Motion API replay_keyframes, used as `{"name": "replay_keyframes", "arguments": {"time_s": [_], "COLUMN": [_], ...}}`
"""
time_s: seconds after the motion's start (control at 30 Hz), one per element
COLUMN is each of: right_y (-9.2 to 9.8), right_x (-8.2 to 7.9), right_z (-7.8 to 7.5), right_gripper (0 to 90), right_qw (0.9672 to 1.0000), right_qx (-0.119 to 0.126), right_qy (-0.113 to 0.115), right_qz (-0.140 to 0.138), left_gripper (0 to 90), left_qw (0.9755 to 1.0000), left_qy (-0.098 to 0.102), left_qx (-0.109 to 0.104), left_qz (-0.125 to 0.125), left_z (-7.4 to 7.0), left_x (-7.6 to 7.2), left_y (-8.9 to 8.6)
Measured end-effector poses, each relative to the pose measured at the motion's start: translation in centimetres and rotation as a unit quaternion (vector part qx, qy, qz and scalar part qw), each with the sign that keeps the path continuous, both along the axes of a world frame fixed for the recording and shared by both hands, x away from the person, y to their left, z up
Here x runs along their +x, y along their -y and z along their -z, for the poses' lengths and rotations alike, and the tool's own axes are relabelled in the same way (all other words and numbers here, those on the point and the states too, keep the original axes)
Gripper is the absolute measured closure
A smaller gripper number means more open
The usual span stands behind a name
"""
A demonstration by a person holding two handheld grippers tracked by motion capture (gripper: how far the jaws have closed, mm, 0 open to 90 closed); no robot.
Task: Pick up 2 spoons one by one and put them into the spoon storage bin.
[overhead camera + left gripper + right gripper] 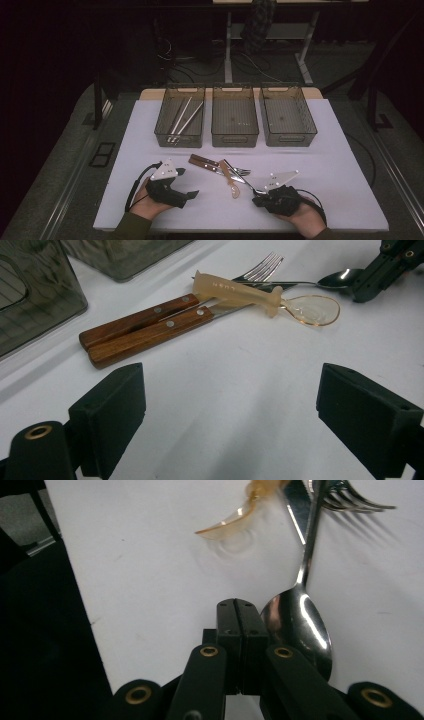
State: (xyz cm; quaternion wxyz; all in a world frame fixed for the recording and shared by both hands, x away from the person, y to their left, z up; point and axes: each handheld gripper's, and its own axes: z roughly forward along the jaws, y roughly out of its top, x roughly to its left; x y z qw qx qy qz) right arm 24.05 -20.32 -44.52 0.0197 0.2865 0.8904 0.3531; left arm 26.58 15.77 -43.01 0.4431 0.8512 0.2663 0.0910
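Black left hand-held gripper [191, 193], jaws wide apart, idles beside the wooden-handled cutlery [145, 327]; the right hand-held gripper [242, 611], jaws closed and empty, touches the steel spoon [299, 622] lying on the surface [330, 165], so sorting likely requires reopening around it.

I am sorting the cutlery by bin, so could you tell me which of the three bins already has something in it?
The left bin holds two long metal pieces leaning lengthwise. The middle bin and the right bin have bare mesh floors.

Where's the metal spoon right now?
The metal spoon lies on the white table in the high view, bowl just beside the shut right gripper, handle running toward the fork.
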Motion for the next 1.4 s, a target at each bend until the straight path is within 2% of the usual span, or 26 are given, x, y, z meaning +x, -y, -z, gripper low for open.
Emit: {"name": "replay_keyframes", "arguments": {"time_s": [0.13,0.23,0.4,0.47,0.53,0.67,0.8,0.97,1.3,1.4], "right_y": [0.4,0.6,1.5,2.1,2.8,3.4,3.0,2.2,1.3,1.1], "right_x": [0.2,0.1,0.3,0.5,0.9,1.6,1.8,1.8,1.0,0.8], "right_z": [0.0,-0.3,-1.3,-1.5,-1.6,-1.1,-0.4,0.2,0.2,0.1], "right_gripper": [88.3,85.0,74.3,70.7,62.0,52.2,49.9,49.6,51.8,53.0], "right_qw": [1.0000,0.9998,0.9984,0.9979,0.9972,0.9962,0.9966,0.9977,0.9983,0.9980], "right_qx": [0.002,0.021,0.055,0.059,0.061,0.056,0.051,0.032,-0.012,-0.020], "right_qy": [-0.002,-0.005,0.004,0.007,0.007,-0.005,-0.015,-0.012,0.032,0.038], "right_qz": [0.005,0.000,0.012,0.025,0.042,0.066,0.062,0.058,0.046,0.048], "left_gripper": [11.1,11.1,11.2,11.2,11.2,11.2,11.2,11.2,11.3,11.4], "left_qw": [1.0000,1.0000,1.0000,1.0000,1.0000,1.0000,1.0000,1.0000,1.0000,1.0000], "left_qy": [0.000,0.000,-0.001,-0.001,-0.001,-0.001,-0.002,-0.002,-0.003,-0.003], "left_qx": [0.000,0.001,0.000,0.001,0.001,0.004,0.004,0.004,0.006,0.006], "left_qz": [0.000,0.001,0.001,0.001,0.002,0.003,0.004,0.003,0.003,0.003], "left_z": [0.0,0.0,0.0,0.0,0.0,0.0,0.1,0.1,0.1,0.1], "left_x": [0.0,0.0,0.0,0.0,0.0,0.0,0.1,0.0,0.0,0.0], "left_y": [0.0,0.0,0.1,0.1,0.1,0.1,0.1,0.1,0.2,0.2]}}
